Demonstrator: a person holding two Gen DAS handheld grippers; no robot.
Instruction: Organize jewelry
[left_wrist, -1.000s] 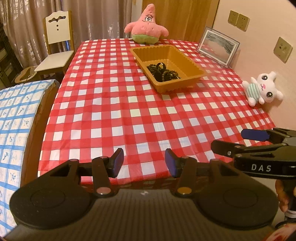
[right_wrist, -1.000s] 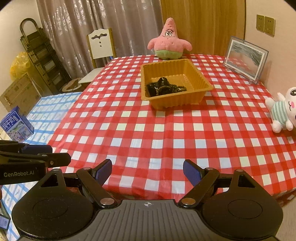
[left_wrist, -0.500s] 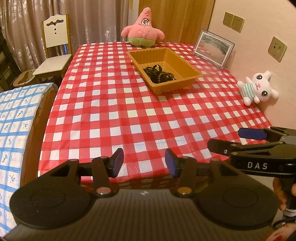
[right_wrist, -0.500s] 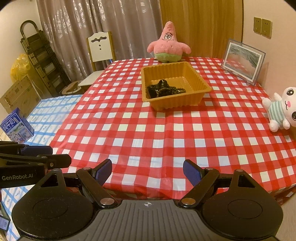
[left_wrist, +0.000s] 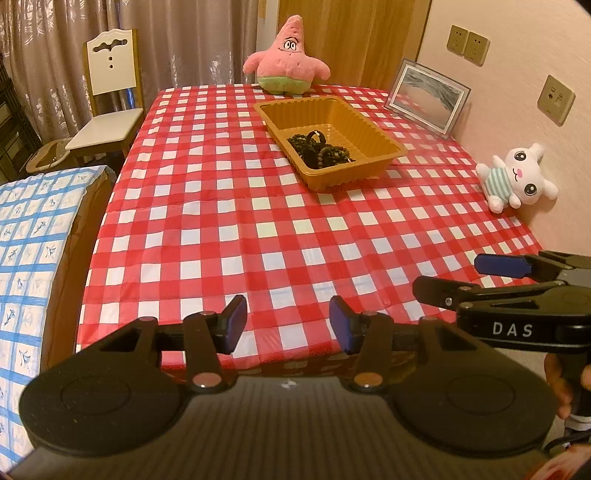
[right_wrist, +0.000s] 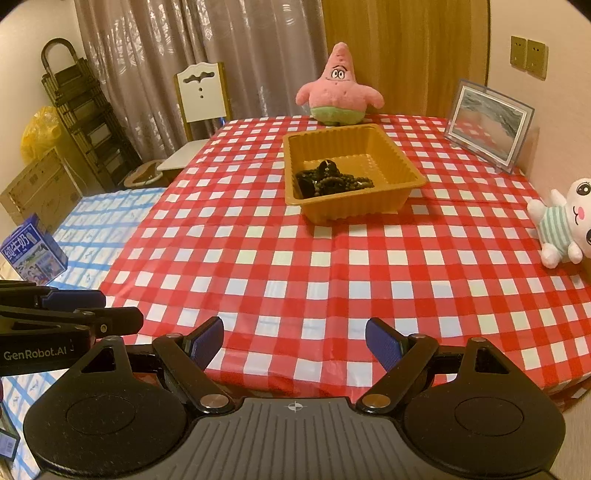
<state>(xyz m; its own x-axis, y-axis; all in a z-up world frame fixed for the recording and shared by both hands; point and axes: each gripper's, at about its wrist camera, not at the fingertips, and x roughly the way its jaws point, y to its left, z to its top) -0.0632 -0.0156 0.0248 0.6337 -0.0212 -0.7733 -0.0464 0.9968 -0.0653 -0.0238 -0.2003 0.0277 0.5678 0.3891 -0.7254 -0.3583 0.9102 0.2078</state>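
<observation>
Nothing moved | tray (left_wrist: 384, 138): dark beads (left_wrist: 321, 149) | both hand-held grippers (left_wrist: 287, 323) (right_wrist: 294, 341) agape, empty

"DAS" in pale capitals on the black side of the right tool (left_wrist: 495, 275), at the right edge of the left wrist view; "GenRobot.AI" in pale letters on the black side of the left tool (right_wrist: 77, 308), at the left edge of the right wrist view; large Chinese characters on a blue carton (right_wrist: 33, 249), apparently "纯牛奶", smaller print there too blurred to read.
</observation>
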